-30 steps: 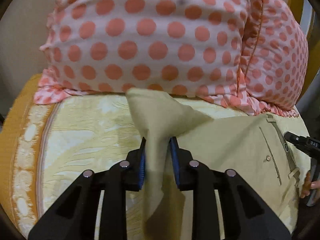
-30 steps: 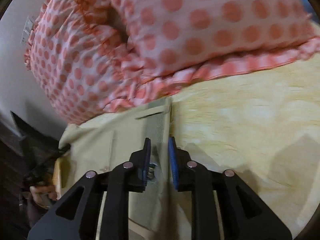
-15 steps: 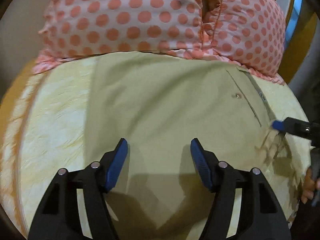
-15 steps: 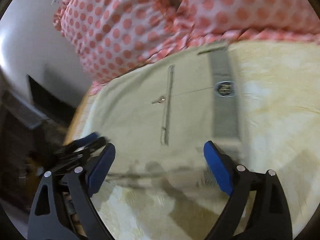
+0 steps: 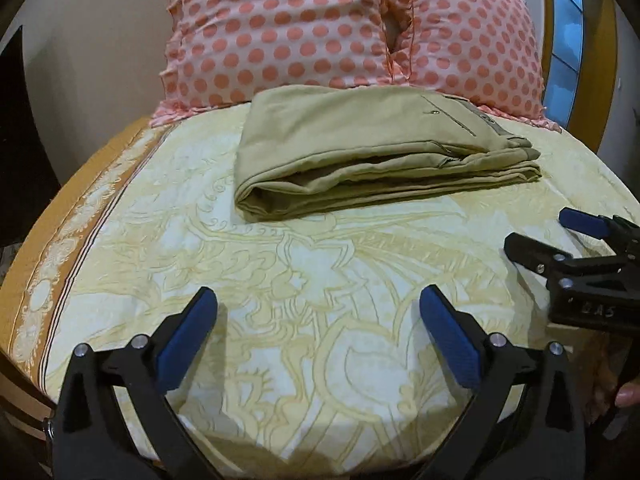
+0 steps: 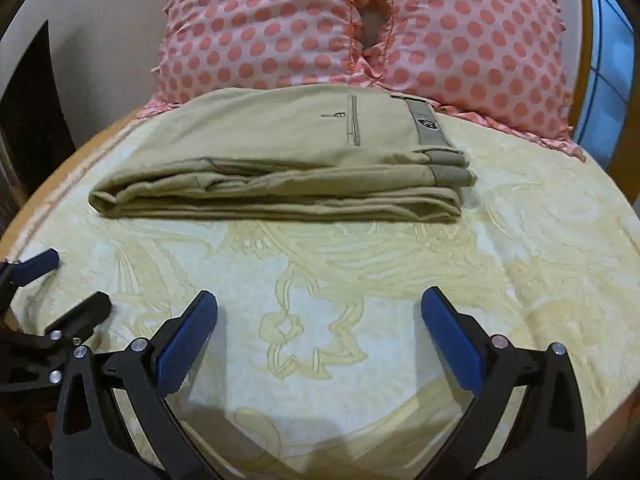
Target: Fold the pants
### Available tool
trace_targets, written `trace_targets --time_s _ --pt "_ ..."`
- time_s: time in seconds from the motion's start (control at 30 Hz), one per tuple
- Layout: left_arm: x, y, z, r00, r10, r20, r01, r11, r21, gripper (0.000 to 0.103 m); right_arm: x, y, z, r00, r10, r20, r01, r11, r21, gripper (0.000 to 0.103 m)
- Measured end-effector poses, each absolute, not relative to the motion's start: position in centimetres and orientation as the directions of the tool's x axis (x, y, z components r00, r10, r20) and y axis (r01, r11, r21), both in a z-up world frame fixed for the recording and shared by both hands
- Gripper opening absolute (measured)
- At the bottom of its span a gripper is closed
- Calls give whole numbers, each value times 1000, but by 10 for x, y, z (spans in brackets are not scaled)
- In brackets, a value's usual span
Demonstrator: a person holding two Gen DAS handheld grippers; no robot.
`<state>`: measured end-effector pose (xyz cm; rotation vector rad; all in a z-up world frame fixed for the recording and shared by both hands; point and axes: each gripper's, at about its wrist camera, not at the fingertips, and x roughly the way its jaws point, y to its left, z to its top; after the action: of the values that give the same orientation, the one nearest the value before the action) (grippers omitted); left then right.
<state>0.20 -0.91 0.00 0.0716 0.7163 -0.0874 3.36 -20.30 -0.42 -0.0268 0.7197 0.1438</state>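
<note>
The black left gripper [image 5: 318,320] with blue pads and its twin, the right gripper [image 6: 319,320], hover wide open and empty over the yellow floral bedsheet [image 5: 312,280], side by side. At twelve o'clock, well apart, the khaki cotton pants [image 6: 280,160] lie folded in a flat stack against two pink polka-dot pillows [image 6: 360,28]. Half a second ago both grippers stood over the fabric; now they have drawn back.

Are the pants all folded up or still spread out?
Folded. The pants lie in stacked layers on the bedsheet.
</note>
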Motion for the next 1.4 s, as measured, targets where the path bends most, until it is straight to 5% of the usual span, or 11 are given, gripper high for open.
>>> trace_targets --time_s 0.37,1.4 --pt "-9 -9 -7 812 -74 -579 106 994 21 101 26 -202 -11 802 110 -587 -118 993 24 102" --pt "-7 -5 -7 807 -75 -585 108 994 21 101 26 -203 -11 802 110 -587 -117 993 25 102"
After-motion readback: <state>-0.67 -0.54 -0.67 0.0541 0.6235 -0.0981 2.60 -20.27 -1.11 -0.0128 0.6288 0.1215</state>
